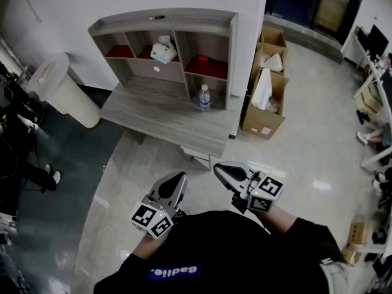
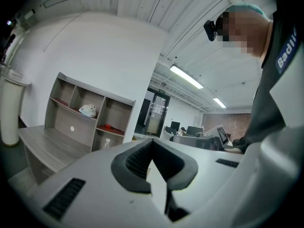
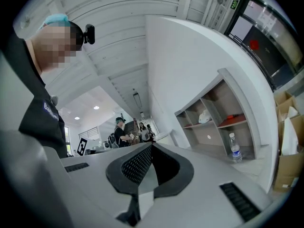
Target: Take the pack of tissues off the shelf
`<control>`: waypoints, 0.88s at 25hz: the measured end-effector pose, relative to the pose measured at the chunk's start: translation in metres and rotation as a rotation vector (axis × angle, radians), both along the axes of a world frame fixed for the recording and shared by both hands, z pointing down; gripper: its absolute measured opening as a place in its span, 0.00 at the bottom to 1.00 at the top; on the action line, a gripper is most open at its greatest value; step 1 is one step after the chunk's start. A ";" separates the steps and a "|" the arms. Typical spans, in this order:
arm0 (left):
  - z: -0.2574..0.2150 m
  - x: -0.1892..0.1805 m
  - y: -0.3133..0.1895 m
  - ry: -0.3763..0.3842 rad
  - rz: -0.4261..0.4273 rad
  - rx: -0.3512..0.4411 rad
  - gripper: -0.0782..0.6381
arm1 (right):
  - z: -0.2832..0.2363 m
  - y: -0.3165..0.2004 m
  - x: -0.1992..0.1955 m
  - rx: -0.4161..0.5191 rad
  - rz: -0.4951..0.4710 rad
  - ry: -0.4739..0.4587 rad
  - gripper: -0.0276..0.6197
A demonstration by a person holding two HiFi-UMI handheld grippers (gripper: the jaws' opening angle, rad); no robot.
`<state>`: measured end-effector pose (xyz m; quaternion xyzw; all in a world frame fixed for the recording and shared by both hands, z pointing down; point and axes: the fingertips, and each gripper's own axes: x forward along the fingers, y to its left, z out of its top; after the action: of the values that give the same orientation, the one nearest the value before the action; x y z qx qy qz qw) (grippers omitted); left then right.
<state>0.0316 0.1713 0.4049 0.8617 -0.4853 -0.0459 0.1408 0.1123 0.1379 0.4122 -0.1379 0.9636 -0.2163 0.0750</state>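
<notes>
The pack of tissues [image 1: 163,49], white and crumpled, lies in the upper middle compartment of the grey shelf unit [image 1: 228,54] at the back of the desk. It also shows small in the left gripper view [image 2: 88,110] and the right gripper view [image 3: 205,117]. My left gripper [image 1: 178,177] and right gripper [image 1: 218,168] are held close to my body, well short of the desk's front edge and far from the tissues. The jaws of both are shut with nothing between them, as the left gripper [image 2: 152,142] and right gripper [image 3: 151,146] show in their own views.
A water bottle [image 1: 204,97] stands in the lower right compartment. Red items lie in the left [image 1: 119,51] and right [image 1: 207,67] compartments. A white bin [image 1: 61,87] stands left of the grey desk [image 1: 153,118], and open cardboard boxes [image 1: 266,106] stand to its right.
</notes>
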 end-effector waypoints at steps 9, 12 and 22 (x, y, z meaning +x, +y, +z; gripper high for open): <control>-0.002 0.016 -0.018 -0.020 -0.035 0.008 0.11 | 0.001 -0.020 0.022 -0.004 -0.011 -0.016 0.09; -0.004 0.012 -0.031 -0.014 -0.029 0.016 0.11 | -0.002 -0.034 0.018 0.005 0.001 -0.011 0.09; -0.006 -0.042 -0.117 0.005 0.036 0.034 0.11 | -0.003 -0.110 -0.028 0.002 0.085 0.018 0.09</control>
<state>-0.0107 0.0546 0.3994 0.8726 -0.4684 -0.0536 0.1280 0.0846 0.0283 0.4091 -0.1807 0.9578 -0.2105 0.0756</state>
